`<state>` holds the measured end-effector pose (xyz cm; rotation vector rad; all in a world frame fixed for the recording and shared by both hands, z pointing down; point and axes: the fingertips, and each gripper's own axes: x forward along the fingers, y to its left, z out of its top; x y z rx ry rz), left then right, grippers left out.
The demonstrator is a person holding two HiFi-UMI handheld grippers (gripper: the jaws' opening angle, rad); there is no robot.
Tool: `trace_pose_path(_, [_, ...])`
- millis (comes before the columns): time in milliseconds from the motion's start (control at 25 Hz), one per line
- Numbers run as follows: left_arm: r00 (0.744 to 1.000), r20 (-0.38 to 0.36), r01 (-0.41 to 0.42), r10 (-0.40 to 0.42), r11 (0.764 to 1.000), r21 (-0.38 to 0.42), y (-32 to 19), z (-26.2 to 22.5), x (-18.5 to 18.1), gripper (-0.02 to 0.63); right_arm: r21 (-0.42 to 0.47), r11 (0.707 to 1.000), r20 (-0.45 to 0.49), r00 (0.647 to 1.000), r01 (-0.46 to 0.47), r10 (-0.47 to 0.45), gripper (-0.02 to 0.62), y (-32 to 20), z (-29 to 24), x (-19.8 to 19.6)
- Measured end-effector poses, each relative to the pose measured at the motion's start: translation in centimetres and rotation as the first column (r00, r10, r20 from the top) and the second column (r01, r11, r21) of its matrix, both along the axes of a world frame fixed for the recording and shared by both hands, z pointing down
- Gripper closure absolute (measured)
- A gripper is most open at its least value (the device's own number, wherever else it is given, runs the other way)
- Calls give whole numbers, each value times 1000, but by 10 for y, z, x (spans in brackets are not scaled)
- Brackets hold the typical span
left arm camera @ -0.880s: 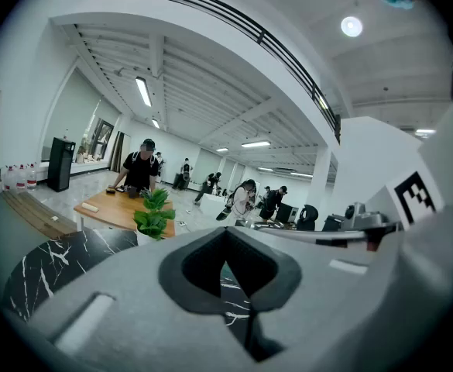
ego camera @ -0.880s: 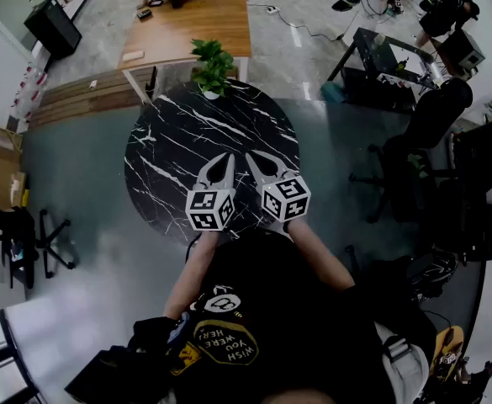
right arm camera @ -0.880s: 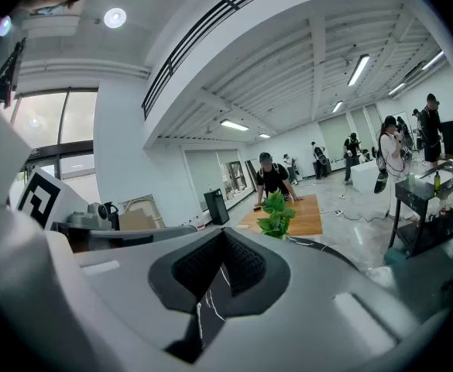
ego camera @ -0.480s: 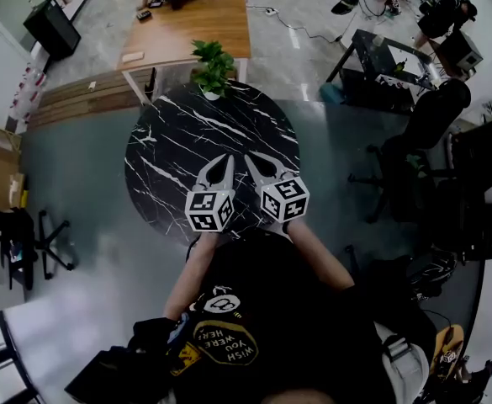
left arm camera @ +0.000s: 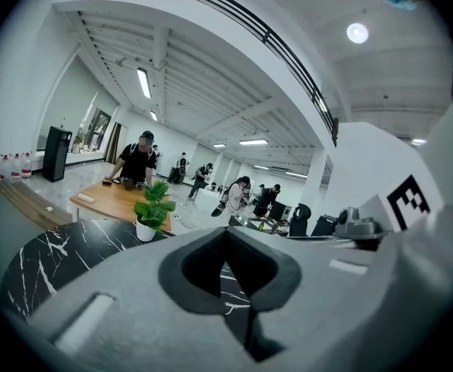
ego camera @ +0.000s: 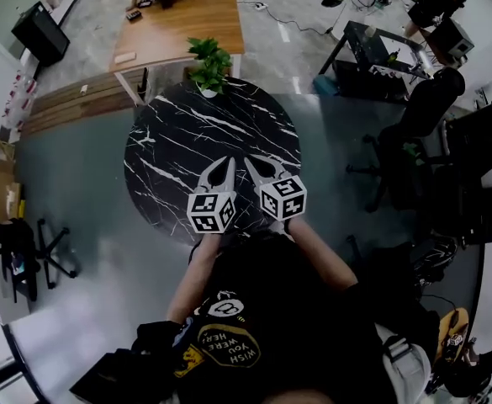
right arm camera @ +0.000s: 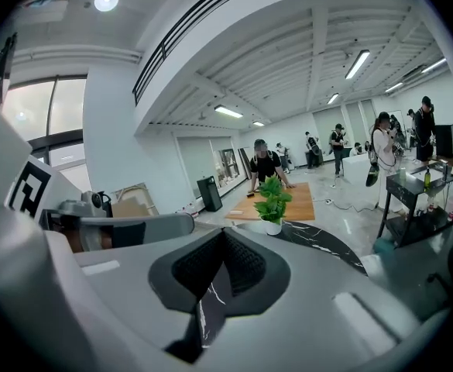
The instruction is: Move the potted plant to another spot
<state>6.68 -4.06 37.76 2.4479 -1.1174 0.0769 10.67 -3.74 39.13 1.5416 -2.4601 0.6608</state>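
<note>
The potted plant [ego camera: 210,64], green leaves in a small white pot, stands at the far edge of the round black marble table [ego camera: 170,141]. It also shows in the left gripper view as the plant [left arm camera: 152,208] and in the right gripper view as the plant [right arm camera: 272,201], far ahead of both jaws. My left gripper [ego camera: 226,162] and right gripper [ego camera: 250,160] hover side by side over the near part of the table, both pointing toward the plant. Each is shut with nothing between its jaws. The same shut jaws show on the left gripper [left arm camera: 226,235] and the right gripper [right arm camera: 224,235].
A wooden table [ego camera: 182,28] stands just beyond the plant, with a person leaning on its far side. To the right are an office chair [ego camera: 414,133] and a black desk [ego camera: 380,57]. A black cabinet [ego camera: 39,32] is at the far left, and another chair [ego camera: 35,242] at the near left.
The head view has shifted slightly. Both grippers and the plant keep their places.
</note>
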Motion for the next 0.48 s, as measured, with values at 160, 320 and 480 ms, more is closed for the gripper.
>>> trace_pose_path(160, [1000,12,-26,26,1000,-13,-8,12,1,601,-20,1000,-12,1000,-13,13,594,-6,11,2])
trace_pose_path(320, [999,25,-20,20,1000,-1,-39,18,6,601,-31,1000,-8,1000,4,-4,594,-29,19,9])
trace_pose_path(480, [998,40,50,-50,999,-6,-67,43,6,601,-63,994,17,996,84,-83,594,-53,46,10])
